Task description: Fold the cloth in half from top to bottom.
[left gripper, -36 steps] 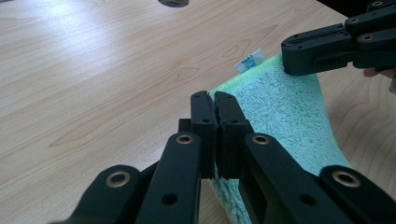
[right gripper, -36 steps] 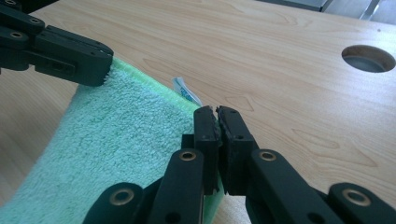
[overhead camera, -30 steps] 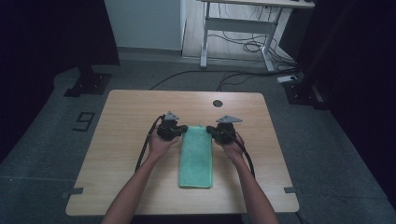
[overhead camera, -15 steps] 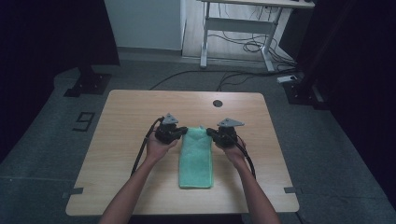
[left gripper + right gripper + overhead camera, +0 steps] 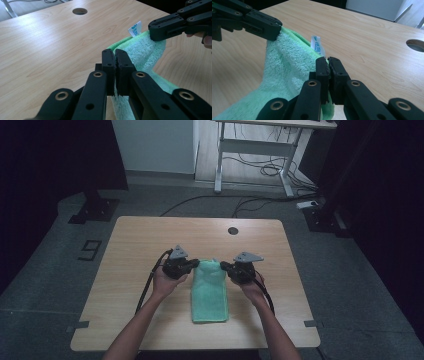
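1. Between my two grippers hangs the green towel (image 5: 210,290), its far edge lifted off the table (image 5: 150,240).
2. My left gripper (image 5: 114,53) is clamped on one far corner.
3. My right gripper (image 5: 328,61) pinches the other corner.
4. Just beside the right gripper's tips stands a white tag (image 5: 315,45) with blue print I cannot read.

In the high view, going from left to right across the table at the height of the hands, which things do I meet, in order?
Black left gripper with a grey plate → folded green terry towel → black right gripper with a grey plate. All lie over the light wooden table, and each gripper is shut on a far corner of the towel.
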`<state>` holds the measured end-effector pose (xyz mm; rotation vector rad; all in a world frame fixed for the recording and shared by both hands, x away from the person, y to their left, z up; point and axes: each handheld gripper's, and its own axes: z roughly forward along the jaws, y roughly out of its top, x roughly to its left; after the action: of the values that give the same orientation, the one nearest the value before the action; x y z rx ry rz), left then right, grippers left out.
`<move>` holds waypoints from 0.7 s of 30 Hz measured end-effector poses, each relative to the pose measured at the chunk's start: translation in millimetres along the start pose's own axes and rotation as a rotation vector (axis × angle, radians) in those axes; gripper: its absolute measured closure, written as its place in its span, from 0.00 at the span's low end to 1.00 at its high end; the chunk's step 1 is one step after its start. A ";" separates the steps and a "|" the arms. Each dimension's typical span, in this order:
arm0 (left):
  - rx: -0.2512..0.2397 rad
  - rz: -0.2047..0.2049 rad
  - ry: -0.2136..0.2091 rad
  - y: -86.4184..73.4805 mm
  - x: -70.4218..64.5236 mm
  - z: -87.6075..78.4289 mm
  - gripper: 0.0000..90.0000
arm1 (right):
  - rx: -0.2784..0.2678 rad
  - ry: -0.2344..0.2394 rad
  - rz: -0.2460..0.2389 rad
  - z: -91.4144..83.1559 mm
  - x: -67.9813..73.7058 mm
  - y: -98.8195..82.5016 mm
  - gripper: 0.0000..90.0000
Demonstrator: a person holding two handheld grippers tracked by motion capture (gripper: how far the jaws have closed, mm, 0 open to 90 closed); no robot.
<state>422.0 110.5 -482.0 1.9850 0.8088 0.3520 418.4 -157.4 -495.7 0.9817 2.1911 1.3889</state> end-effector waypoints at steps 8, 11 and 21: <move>0.009 0.008 -0.007 -5.1 -7.3 -4.1 0.96 | 0.008 0.014 -0.008 -5.6 5.8 -6.6 0.95; 0.010 0.004 -0.007 -5.9 -8.1 -5.6 0.96 | 0.007 0.018 -0.007 -6.5 6.5 -6.5 0.95; 0.011 0.002 -0.011 -12.3 -15.9 -12.6 0.96 | 0.007 0.040 -0.012 -12.0 12.7 -10.0 0.95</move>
<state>398.5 112.5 -484.6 1.9963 0.8034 0.3385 398.4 -158.7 -498.5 0.9490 2.2290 1.4076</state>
